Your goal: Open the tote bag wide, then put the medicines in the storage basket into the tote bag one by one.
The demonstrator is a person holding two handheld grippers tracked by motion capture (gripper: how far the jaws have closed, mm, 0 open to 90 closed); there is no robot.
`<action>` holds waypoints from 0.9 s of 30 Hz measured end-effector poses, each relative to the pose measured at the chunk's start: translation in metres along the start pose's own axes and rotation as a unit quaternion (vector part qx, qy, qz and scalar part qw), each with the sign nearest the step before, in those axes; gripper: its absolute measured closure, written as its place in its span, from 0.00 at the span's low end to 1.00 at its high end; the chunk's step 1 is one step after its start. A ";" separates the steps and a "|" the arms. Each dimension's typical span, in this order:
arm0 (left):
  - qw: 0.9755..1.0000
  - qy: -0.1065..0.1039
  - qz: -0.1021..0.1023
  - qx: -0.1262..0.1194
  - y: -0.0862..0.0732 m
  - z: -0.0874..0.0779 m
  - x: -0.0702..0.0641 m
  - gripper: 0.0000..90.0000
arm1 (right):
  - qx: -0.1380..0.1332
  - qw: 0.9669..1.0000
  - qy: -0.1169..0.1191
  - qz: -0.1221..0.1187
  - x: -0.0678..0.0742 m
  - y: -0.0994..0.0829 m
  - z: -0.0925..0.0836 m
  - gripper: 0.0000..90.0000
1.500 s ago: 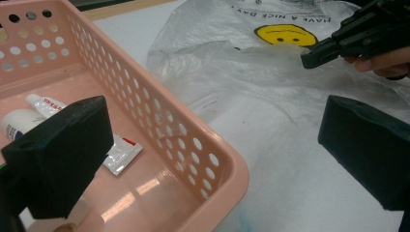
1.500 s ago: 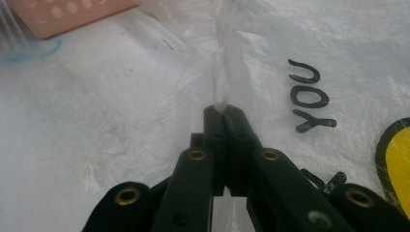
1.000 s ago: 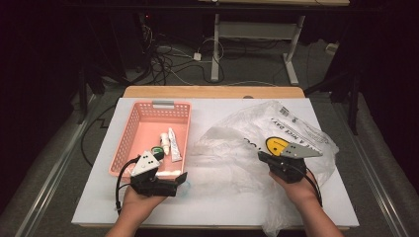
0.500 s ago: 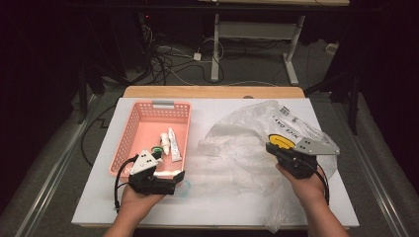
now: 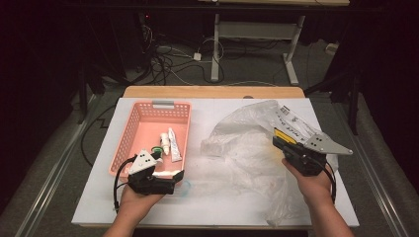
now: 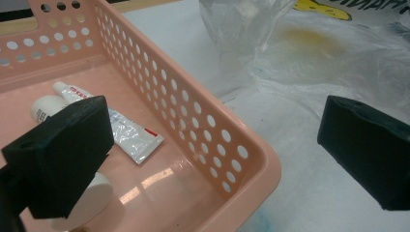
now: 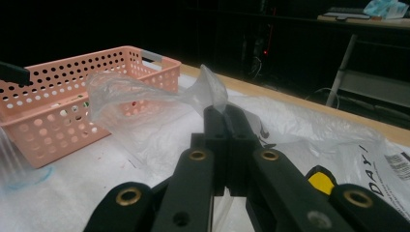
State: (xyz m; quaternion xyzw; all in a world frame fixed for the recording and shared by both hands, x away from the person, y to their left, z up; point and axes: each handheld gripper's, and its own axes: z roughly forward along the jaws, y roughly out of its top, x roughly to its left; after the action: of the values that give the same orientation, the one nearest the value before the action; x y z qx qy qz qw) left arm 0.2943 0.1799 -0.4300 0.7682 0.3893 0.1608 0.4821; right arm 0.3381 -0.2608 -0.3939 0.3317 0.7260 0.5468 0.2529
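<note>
Jaws of your right gripper [image 7: 223,112] are pinching a fold of the clear plastic bag [image 5: 252,148] and holding it just above the white table [image 5: 212,207], while your left gripper [image 6: 212,159] is hanging wide open over the near corner of the pink basket [image 6: 251,159], one pad above the tubes [image 6: 128,135]. You are risking a slip: thin film could slide free or tear under a sharp tug. Dark room beyond; cables are trailing on the floor [image 5: 173,64].
</note>
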 end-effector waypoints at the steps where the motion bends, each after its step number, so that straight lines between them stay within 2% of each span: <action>1: 1.000 -0.002 -0.001 0.000 0.000 0.000 0.000 0.00 | 0.000 1.000 0.001 -0.005 0.000 0.000 0.000 1.00; 4: 1.000 -0.015 -0.008 -0.001 0.003 -0.002 -0.001 0.00 | 0.001 1.000 0.000 -0.009 0.001 0.001 0.000 1.00; 7: 1.000 -0.014 -0.006 -0.006 0.005 -0.005 -0.002 0.00 | 0.005 1.000 0.004 -0.010 0.002 0.000 0.002 1.00; 8: 1.000 -0.012 -0.007 -0.008 0.006 -0.006 -0.002 0.00 | 0.005 1.000 0.005 -0.009 0.002 0.000 0.003 1.00; 10: 1.000 0.005 -0.005 -0.010 0.008 -0.007 -0.002 0.00 | 0.006 1.000 0.005 -0.011 0.002 0.000 0.004 1.00; 12: 1.000 0.007 -0.008 -0.016 0.010 -0.007 0.000 0.00 | 0.007 1.000 0.006 -0.011 0.001 0.000 0.004 1.00; 15: 1.000 0.016 -0.005 -0.011 0.013 -0.004 0.003 0.00 | 0.007 1.000 0.006 -0.007 0.000 0.000 0.004 1.00; 17: 1.000 0.017 -0.011 -0.012 0.015 -0.003 0.005 0.00 | 0.005 1.000 0.008 -0.006 -0.001 0.000 0.004 1.00; 19: 1.000 0.027 -0.008 -0.010 0.018 -0.003 0.005 0.00 | 0.005 1.000 0.009 -0.005 -0.001 -0.001 0.004 1.00; 27: 1.000 0.016 -0.014 -0.005 0.041 0.005 0.009 0.00 | 0.007 1.000 0.011 -0.008 0.000 -0.003 0.006 1.00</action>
State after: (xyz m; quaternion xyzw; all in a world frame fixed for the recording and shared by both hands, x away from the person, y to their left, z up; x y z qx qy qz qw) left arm 0.3211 0.1737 -0.3983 0.7574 0.4073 0.1686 0.4818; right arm 0.3417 -0.2575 -0.3981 0.3215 0.7352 0.5434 0.2467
